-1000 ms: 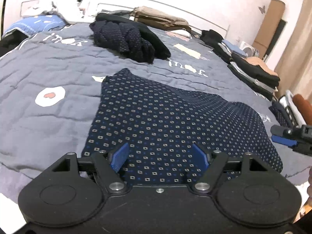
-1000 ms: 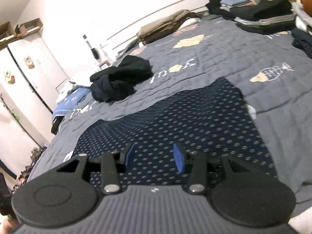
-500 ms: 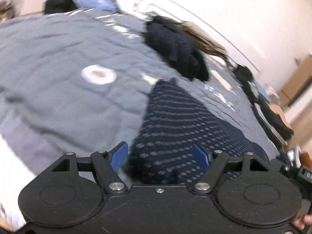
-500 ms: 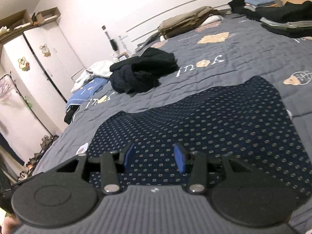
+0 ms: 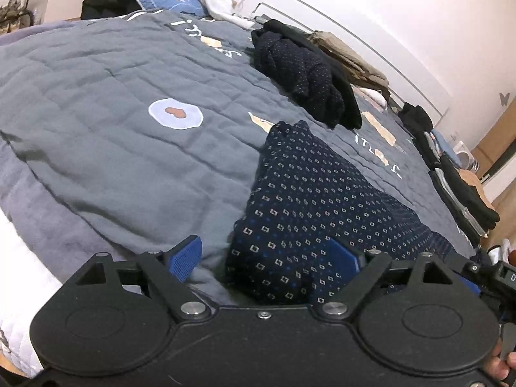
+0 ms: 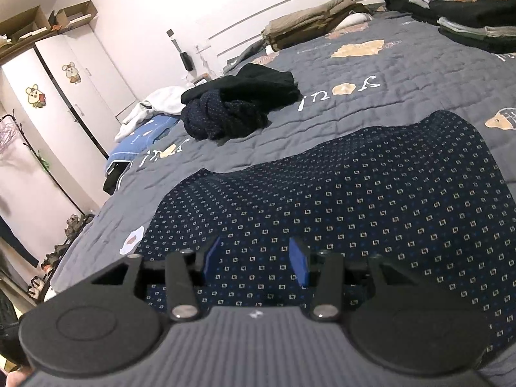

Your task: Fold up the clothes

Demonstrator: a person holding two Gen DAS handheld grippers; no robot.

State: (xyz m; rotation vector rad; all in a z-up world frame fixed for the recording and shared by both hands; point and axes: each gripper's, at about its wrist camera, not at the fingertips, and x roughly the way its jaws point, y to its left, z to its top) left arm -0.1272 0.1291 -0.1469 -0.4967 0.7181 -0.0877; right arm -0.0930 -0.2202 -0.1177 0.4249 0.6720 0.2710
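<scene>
One navy patterned garment point(image 5: 325, 206) lies flat and soft on the quilted grey bedspread point(image 5: 96, 103), its long axis across my view. My left gripper point(image 5: 264, 258) has just spread wide, its near corner between the pads, unpinched. My right gripper point(image 6: 254, 258) hovers half-open above it, empty.

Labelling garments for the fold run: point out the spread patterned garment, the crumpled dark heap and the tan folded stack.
spread patterned garment point(image 6: 354, 200), right wrist view, middle of the flat cloth
crumpled dark heap point(image 6: 232, 113), right wrist view, centre of the bunched dotted fabric
tan folded stack point(image 6: 309, 22), right wrist view, front edge of the stack
</scene>
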